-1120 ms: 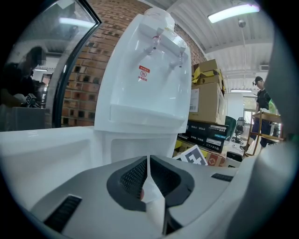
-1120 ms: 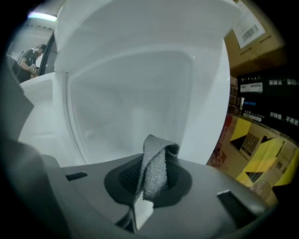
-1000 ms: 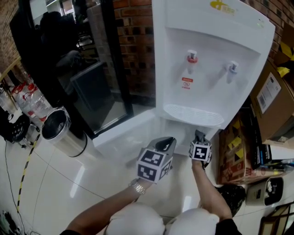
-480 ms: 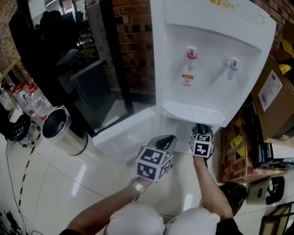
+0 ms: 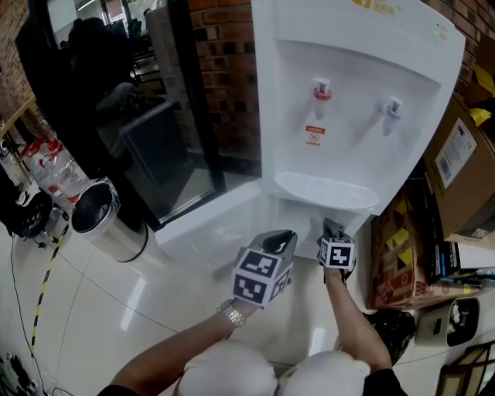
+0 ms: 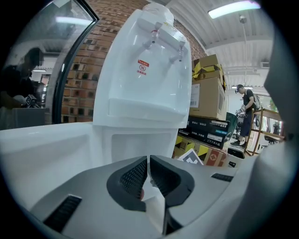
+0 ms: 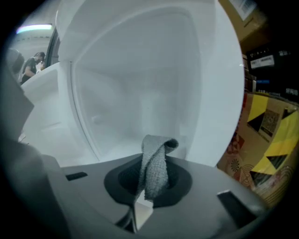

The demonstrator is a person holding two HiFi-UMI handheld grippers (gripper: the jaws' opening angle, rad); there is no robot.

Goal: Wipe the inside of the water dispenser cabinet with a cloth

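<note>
Fingers (image 7: 181, 183) of right gripper (image 7: 150, 186) clamp grey cloth (image 7: 155, 165) (head view unclear)

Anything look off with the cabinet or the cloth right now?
Nothing stands out. The grey cloth sits pinched in the right tongs, facing the open cabinet; its white interior shows no spill or damage.

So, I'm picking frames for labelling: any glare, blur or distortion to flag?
Head view: sharp, with glare streaks on the glossy floor. Left gripper view: fisheye bending, dark corners, ceiling light blown out. Right gripper view: cabinet interior washed-out white, cloth in focus.
</note>
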